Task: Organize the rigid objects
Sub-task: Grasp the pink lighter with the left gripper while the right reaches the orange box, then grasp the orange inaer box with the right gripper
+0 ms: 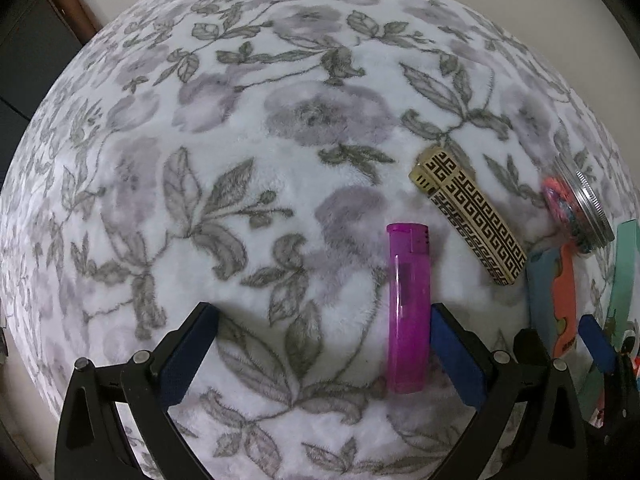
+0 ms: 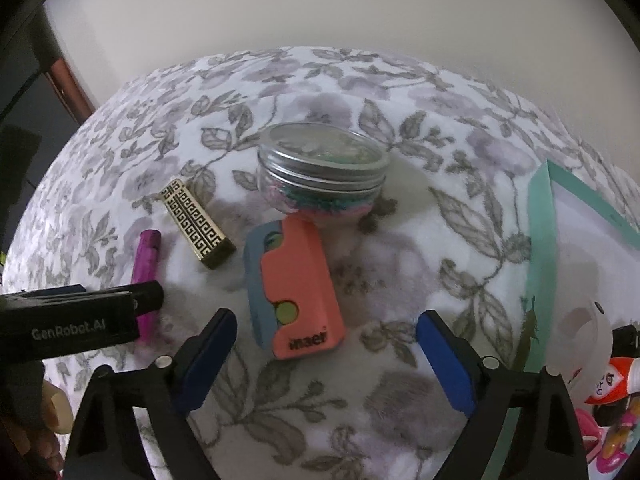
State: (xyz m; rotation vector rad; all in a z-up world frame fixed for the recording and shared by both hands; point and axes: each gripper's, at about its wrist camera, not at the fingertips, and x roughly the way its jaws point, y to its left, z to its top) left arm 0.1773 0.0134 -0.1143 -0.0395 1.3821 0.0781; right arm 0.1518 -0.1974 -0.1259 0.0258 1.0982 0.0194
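While the sorting is under way: loose items are seen spread over a floral fleece blanket (image 1: 248, 128); whether a bench or a bed lies beneath cannot be told.
Left gripper (image 1: 320, 344): released, jaws spread wide, nothing pressed between the pads; it is pointed steeply down at the blanket.
Pink lighter (image 1: 408, 312): translucent magenta, long and slim, laid flat with its cap end away from the camera; it is seen just inside the right-hand pad of the left gripper, touching or nearly touching it, not clamped.
Right gripper (image 2: 324, 356): released as well, jaws wide; the orange case lies ahead of the pads, untouched.
Orange case (image 2: 294, 284): coral front over a grey-blue back, boxy, with a green dot showing through a notch and dark lettering at the near end.
Gold box (image 1: 468, 216): slim, with a black key pattern, laid at a slant between lighter and jar.
Jar (image 2: 322, 168): clear, with a metal screw lid, filled with colourful bits, standing upright behind the case.
Teal tray (image 2: 544, 240): its rim is seen at the right edge; judged the likely place for sorted items.
Judged reason for the poses: each gripper is held open above one item so that both can be grasped.
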